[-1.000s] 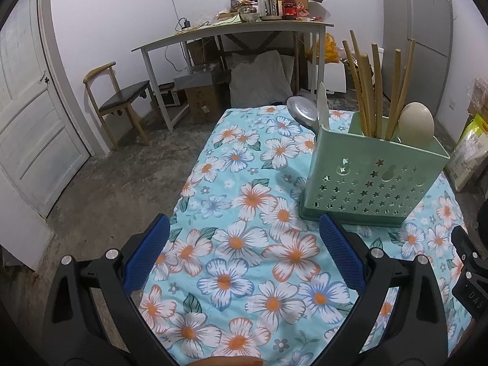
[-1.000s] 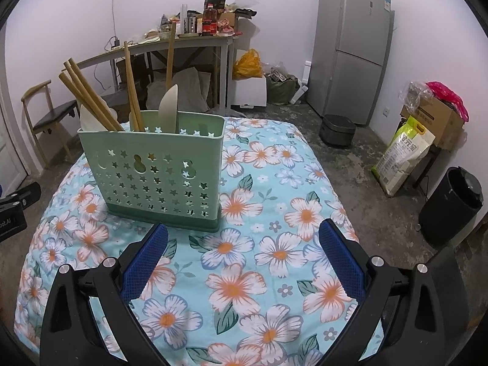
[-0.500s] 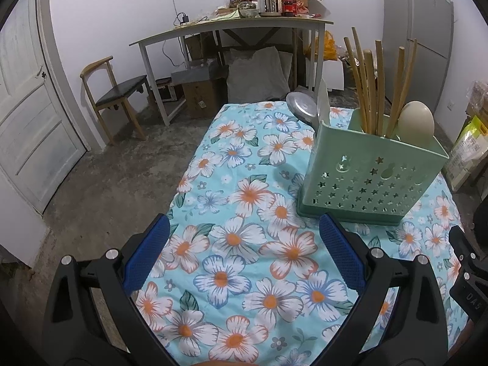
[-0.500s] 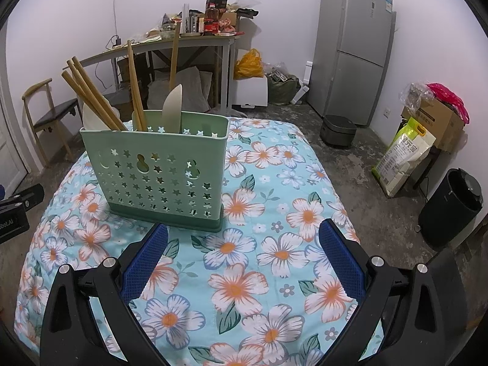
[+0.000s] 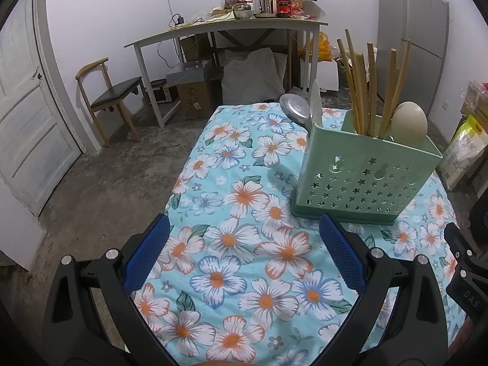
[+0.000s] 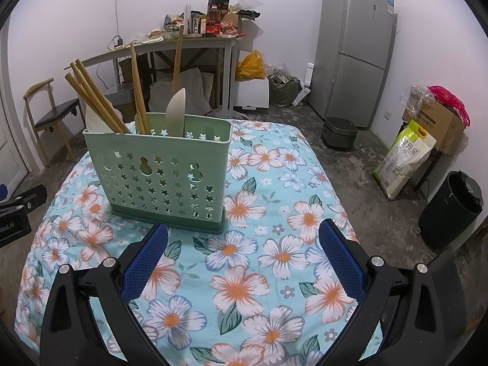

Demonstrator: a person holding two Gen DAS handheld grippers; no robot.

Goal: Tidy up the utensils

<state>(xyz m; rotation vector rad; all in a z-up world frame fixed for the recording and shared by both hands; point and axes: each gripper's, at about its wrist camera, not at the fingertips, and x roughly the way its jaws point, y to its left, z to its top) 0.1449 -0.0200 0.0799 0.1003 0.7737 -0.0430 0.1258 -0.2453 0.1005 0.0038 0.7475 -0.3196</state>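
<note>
A mint-green utensil holder [image 5: 363, 180] [image 6: 161, 177] with star cut-outs stands upright on the floral tablecloth [image 5: 231, 231] [image 6: 274, 244]. It holds several wooden chopsticks [image 5: 363, 91] [image 6: 97, 100], a cream spoon [image 5: 408, 122], a pale spatula [image 6: 176, 113] and a metal ladle [image 5: 294, 109]. My left gripper [image 5: 244, 250] hangs open above the cloth, left of and nearer than the holder, nothing between its blue pads. My right gripper [image 6: 242, 250] is open too, just in front of the holder's right half, empty.
The cloth-covered table drops off to bare concrete floor on all sides. A cluttered desk [image 5: 231, 27], a wooden chair [image 5: 113, 97] and a white door [image 5: 27, 122] stand behind. A fridge [image 6: 353, 48], a black bin [image 6: 454, 207] and a rice sack [image 6: 402, 155] are on the right.
Both grippers have drawn back and slightly up from the holder, which now looks a little smaller and farther. Both stay open and empty.
</note>
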